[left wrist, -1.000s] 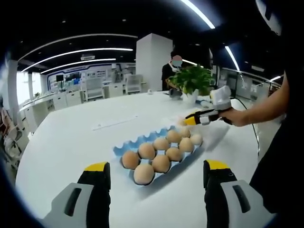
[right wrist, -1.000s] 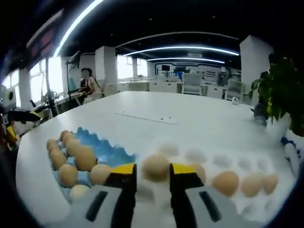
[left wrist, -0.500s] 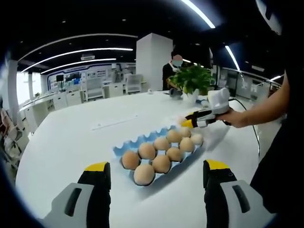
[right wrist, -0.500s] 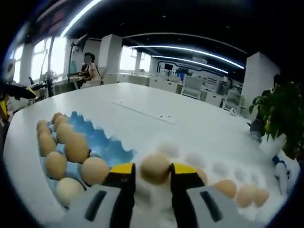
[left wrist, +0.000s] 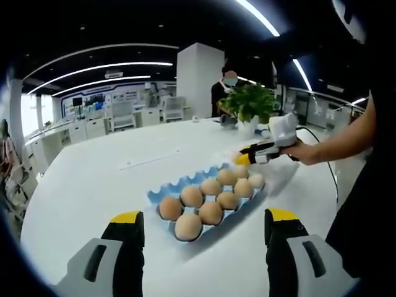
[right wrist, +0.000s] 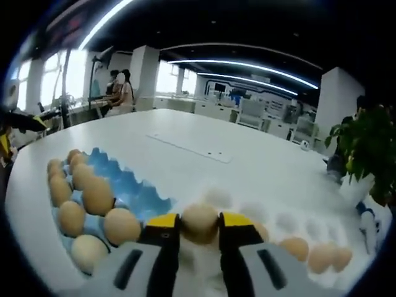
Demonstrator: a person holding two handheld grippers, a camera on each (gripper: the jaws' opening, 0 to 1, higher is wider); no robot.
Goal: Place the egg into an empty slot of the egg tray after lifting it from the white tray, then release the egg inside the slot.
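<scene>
A blue egg tray (left wrist: 162,195) lies on the white table, holding several brown eggs. In the left gripper view my left gripper (left wrist: 204,238) stands open in front of it with nothing between its jaws. My right gripper (right wrist: 199,226) is shut on a brown egg (right wrist: 199,221), held a little above the white tray (right wrist: 272,226). That gripper comes in from the right in the left gripper view (left wrist: 249,156), just past the blue tray's far end. The blue egg tray (right wrist: 133,189) lies left of the held egg, with bare slots along its near side.
The white tray holds more brown eggs (right wrist: 296,247) to the right. A potted plant (left wrist: 250,105) stands at the far side of the table. A person's arm (left wrist: 337,139) holds my right gripper. People (right wrist: 120,93) are in the background.
The right gripper view has shifted slightly; the egg stays gripped and sits a bit lower and nearer the blue tray. My left gripper has not moved.
</scene>
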